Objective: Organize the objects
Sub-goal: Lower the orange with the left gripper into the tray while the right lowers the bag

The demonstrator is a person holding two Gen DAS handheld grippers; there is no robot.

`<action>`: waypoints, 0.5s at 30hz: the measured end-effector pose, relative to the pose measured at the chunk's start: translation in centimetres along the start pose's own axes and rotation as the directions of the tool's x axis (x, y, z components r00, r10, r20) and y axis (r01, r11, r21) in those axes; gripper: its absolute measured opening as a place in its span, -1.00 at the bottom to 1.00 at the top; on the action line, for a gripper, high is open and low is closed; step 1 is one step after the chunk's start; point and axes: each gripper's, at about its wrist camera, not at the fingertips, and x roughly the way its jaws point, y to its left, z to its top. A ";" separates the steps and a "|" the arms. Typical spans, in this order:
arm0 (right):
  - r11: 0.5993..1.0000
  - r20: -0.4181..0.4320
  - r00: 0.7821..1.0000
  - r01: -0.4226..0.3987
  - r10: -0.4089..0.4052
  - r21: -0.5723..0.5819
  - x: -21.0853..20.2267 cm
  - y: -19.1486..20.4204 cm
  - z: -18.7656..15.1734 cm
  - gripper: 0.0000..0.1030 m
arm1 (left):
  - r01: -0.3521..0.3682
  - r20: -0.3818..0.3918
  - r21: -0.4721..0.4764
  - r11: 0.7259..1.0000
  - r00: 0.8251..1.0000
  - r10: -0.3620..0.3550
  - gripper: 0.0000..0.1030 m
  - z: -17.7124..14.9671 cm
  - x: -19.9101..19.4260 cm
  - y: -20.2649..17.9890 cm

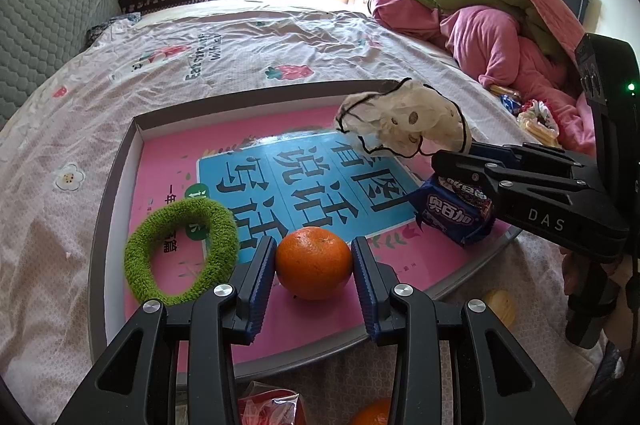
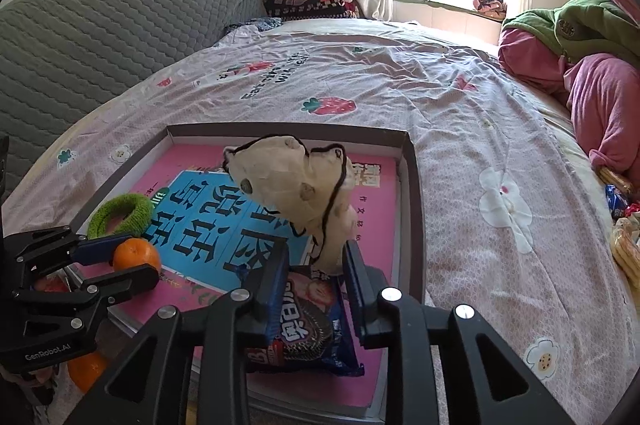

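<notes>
A grey shallow tray [image 1: 116,193] [image 2: 412,205] lies on the bed with a pink and blue book flat inside it. My left gripper [image 1: 313,265] [image 2: 136,261] is shut on an orange [image 1: 313,263] [image 2: 136,256] that rests on the book near the tray's front. A green fuzzy hair ring [image 1: 180,249] [image 2: 120,211] lies to its left. My right gripper [image 2: 316,259] [image 1: 440,161] stands open over a blue cookie packet [image 2: 308,329] [image 1: 456,211]. A beige cloth with black trim [image 2: 296,185] [image 1: 400,125] stands up at its tips, against the right finger.
A second orange [image 1: 372,415] [image 2: 86,371] and a red packet [image 1: 272,405] lie on the bedsheet in front of the tray. Snack packs [image 1: 536,121] [image 2: 624,245] lie at the right, by a pile of pink and green clothes [image 1: 500,37] [image 2: 600,85]. A grey padded headboard [image 2: 100,37] runs along the left.
</notes>
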 end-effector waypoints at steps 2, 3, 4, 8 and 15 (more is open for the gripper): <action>1.000 -0.002 1.000 0.007 -0.007 0.005 -0.1 -0.2 0.0 -0.43 | -0.001 0.000 0.003 1.000 1.000 0.001 -0.23 0.0 0.0 0.0; 1.000 -0.005 1.000 0.008 -0.008 0.007 -0.1 -0.2 0.0 -0.43 | -0.001 0.001 0.002 1.000 1.000 0.001 -0.24 0.0 0.0 0.0; 1.000 -0.006 1.000 0.011 -0.011 0.009 -0.2 -0.3 0.0 -0.43 | -0.001 0.001 0.002 1.000 1.000 0.001 -0.24 0.0 0.0 0.0; 0.999 -0.007 0.999 0.033 -0.033 0.008 -0.5 -0.5 0.0 -0.43 | -0.002 0.000 0.003 1.000 1.000 0.002 -0.24 0.0 0.0 0.0; 0.999 0.009 0.999 0.040 -0.040 0.028 -1.5 -1.1 0.1 -0.43 | -0.012 -0.001 0.015 1.000 1.000 0.012 -0.23 0.0 0.0 -0.2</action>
